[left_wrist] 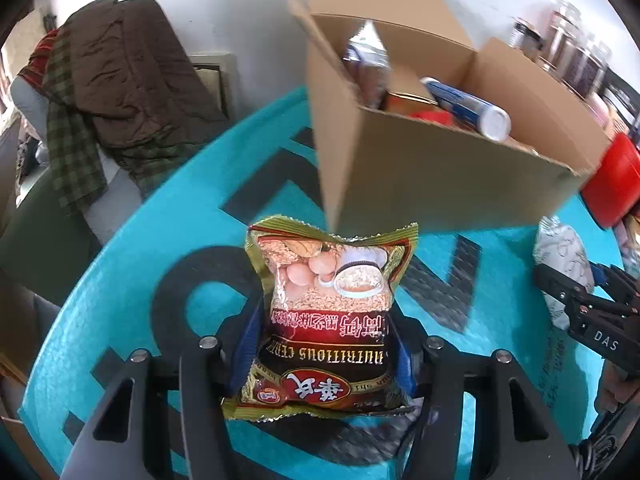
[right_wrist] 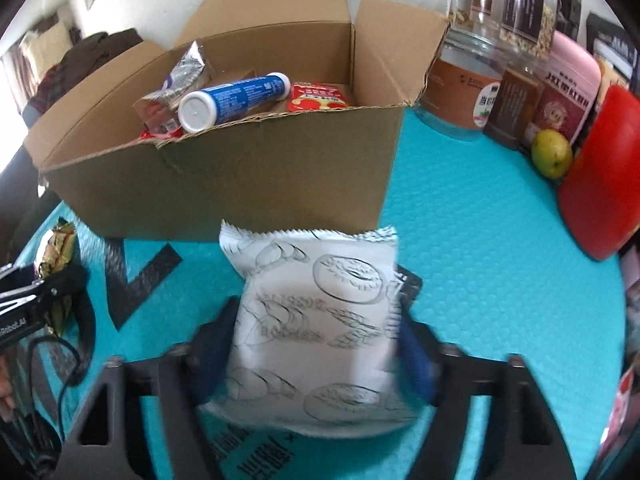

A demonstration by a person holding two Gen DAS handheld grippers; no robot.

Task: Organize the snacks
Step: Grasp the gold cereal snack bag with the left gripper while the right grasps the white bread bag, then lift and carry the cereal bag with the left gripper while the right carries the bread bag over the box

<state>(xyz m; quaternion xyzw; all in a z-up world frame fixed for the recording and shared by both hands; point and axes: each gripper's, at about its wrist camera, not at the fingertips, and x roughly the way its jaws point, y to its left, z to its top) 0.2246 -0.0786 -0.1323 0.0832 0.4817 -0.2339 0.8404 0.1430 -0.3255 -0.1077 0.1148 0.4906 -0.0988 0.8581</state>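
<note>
So both grippers have a snack pack between their fingers right now. The left gripper has its blue pads pressed against the sides of a gold and red cereal packet, and the packet looks pinched in at the middle, so it's clamped on it. That packet sits over the teal mat, just at 6 o'clock from the near corner of the cardboard box.

The right gripper has a white packet with line drawings of pastries between its blue pads; the pads sit right against both sides, so it reads as gripped, though the frame is a bit blurry. The white pack is at 6 o'clock from the box's front wall, nearly touching it.

Inside the open box there's a blue and white tube lying across the top, a silver foil pouch at about 10 o'clock from it, and a red packet at 3 o'clock.

At 2 o'clock from the box, a row of jars stands along the wall, with a yellow-green fruit and a red container beside them.
</note>
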